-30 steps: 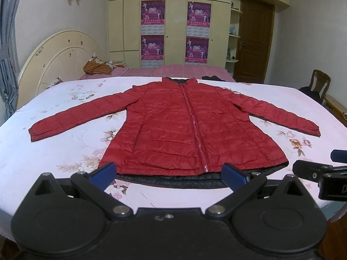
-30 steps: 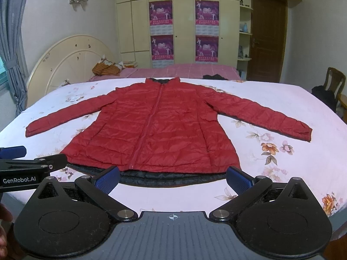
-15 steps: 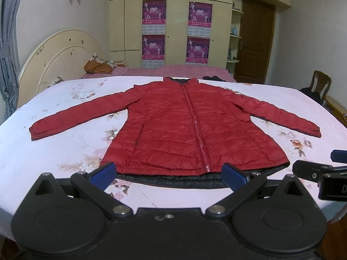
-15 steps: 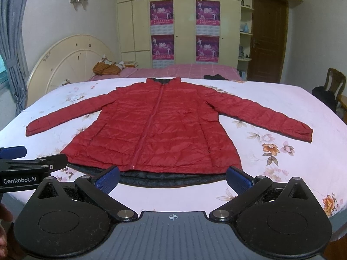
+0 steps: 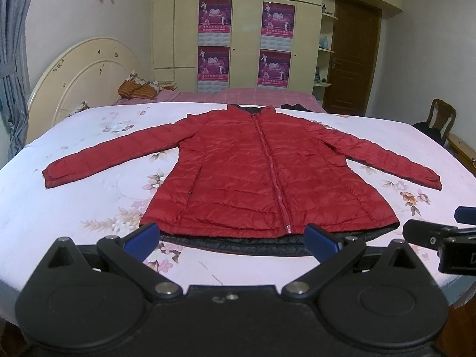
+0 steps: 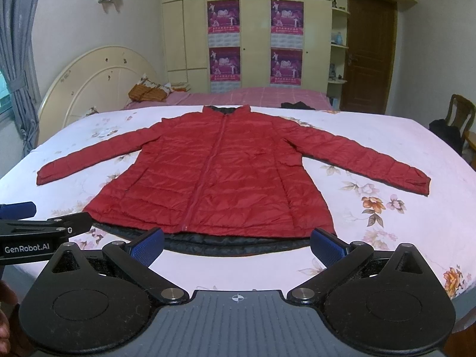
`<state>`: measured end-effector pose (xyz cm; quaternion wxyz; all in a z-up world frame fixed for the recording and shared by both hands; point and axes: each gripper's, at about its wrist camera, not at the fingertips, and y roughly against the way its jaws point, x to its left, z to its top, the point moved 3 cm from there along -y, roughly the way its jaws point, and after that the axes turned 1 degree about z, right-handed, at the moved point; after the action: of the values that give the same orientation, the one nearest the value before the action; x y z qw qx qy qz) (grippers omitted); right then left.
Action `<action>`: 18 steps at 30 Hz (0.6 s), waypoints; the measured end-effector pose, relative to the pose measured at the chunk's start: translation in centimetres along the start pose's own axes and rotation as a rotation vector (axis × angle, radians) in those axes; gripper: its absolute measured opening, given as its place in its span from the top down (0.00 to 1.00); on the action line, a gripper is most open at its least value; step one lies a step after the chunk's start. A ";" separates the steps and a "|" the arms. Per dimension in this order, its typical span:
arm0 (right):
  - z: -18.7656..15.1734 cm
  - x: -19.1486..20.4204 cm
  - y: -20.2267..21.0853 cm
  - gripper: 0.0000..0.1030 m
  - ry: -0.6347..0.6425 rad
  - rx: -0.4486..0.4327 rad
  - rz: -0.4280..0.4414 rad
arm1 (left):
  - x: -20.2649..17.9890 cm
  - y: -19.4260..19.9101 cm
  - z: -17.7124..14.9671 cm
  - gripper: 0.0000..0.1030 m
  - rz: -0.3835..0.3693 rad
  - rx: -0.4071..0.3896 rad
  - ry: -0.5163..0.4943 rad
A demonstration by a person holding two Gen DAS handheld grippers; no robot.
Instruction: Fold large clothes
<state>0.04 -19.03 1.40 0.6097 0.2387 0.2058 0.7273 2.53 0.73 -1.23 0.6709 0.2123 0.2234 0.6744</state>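
A red puffer jacket (image 5: 261,172) lies flat on the bed, zipped, sleeves spread left and right, with a black lining strip showing below its hem. It also shows in the right wrist view (image 6: 217,175). My left gripper (image 5: 230,236) is open and empty, held just short of the hem. My right gripper (image 6: 236,244) is open and empty, also just short of the hem. Each gripper shows at the edge of the other's view: the right one (image 5: 443,232), the left one (image 6: 38,223).
The bed has a floral pink sheet (image 5: 89,196) and a cream headboard (image 5: 83,77) at the left. A second bed with pillows (image 5: 139,89) lies behind. A wardrobe with posters, a brown door (image 5: 348,59) and a chair (image 5: 440,119) stand beyond.
Both views have shifted very slightly. The jacket and both open grippers stay as they were.
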 end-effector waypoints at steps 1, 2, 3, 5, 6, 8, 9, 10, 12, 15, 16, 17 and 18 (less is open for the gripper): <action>0.0 0.0 0.0 0.00 -0.005 0.000 -0.002 | 0.1 0.0 0.0 0.00 -0.002 0.000 0.003; -0.1 -0.1 -0.1 0.00 -0.009 0.002 -0.004 | 0.1 -0.1 -0.1 0.00 -0.002 0.001 0.005; -0.1 -0.2 -0.2 0.00 -0.013 0.004 -0.007 | 0.2 -0.2 -0.1 0.00 -0.004 0.001 0.007; 0.0 -0.4 -0.6 0.00 -0.022 0.005 -0.013 | 0.2 -0.4 0.0 0.00 -0.004 0.003 0.006; 0.1 -0.6 -0.7 0.00 -0.029 0.005 -0.014 | 0.3 -0.6 0.1 0.00 -0.005 0.005 0.010; 0.4 -1.0 -1.3 0.00 -0.043 0.002 -0.019 | 0.6 -1.1 0.3 0.00 -0.011 0.004 0.019; 0.6 -1.3 -1.6 0.00 -0.055 0.001 -0.021 | 0.7 -1.4 0.5 0.00 -0.014 0.002 0.021; 0.8 -1.5 -1.9 0.00 -0.069 0.001 -0.019 | 0.7 -1.8 0.8 0.00 -0.015 0.000 0.017; 1.2 -1.9 -2.8 0.00 -0.085 0.005 -0.026 | 0.7 -2.6 1.3 0.00 -0.008 -0.001 0.009; 1.9 -2.5 -4.1 0.00 -0.097 0.007 -0.041 | 1.0 -4.1 2.1 0.00 -0.008 -0.003 0.027; 2.0 -2.7 -4.6 0.00 -0.104 0.006 -0.048 | 1.1 -4.6 2.5 0.00 -0.013 -0.002 0.042; 2.2 -2.9 -5.2 0.00 -0.113 0.006 -0.053 | 1.3 -5.2 2.7 0.00 -0.018 -0.001 0.056; 2.4 -3.1 -5.7 0.00 -0.122 0.004 -0.054 | 1.4 -5.8 3.0 0.00 -0.025 0.006 0.071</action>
<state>6.39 -21.13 -0.32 0.6401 0.2780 0.1762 0.6942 9.01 2.22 -2.23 0.6702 0.1875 0.2516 0.6726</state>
